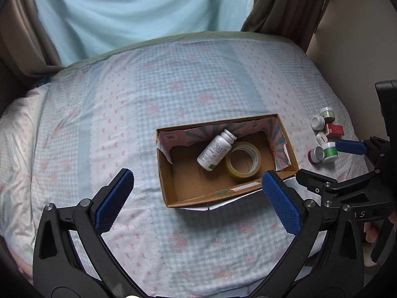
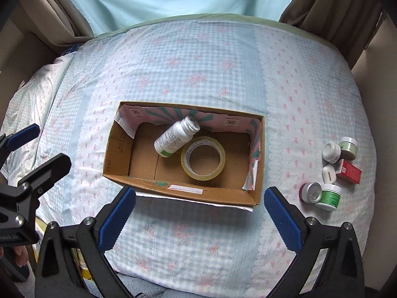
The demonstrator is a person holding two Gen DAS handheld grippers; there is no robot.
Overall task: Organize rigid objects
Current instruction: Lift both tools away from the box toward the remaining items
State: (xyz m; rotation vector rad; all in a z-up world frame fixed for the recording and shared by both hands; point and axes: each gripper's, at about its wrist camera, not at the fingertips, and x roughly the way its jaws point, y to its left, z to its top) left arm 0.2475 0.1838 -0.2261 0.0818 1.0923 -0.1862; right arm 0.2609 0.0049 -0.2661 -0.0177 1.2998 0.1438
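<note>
An open cardboard box (image 1: 168,186) (image 2: 116,159) lies on the bed. Inside it a white pill bottle (image 1: 215,152) (image 2: 175,137) lies on its side, leaning on a roll of clear tape (image 1: 243,160) (image 2: 203,157). Right of the box sit several small jars, a red box (image 1: 335,130) (image 2: 349,171) and a white case (image 2: 328,172). My left gripper (image 1: 198,198) is open and empty, held above the box's near edge. My right gripper (image 2: 199,211) is open and empty, near the box's front wall; it also shows in the left wrist view (image 1: 330,161) by the jars.
The bed has a blue gingham cover with pink bows (image 1: 173,87) (image 2: 198,62). Brown curtains (image 1: 285,5) (image 2: 335,5) and a pale blue sheet (image 1: 124,7) hang behind. A rumpled quilt (image 1: 17,136) lies at the left. A wall (image 1: 359,49) stands at the right.
</note>
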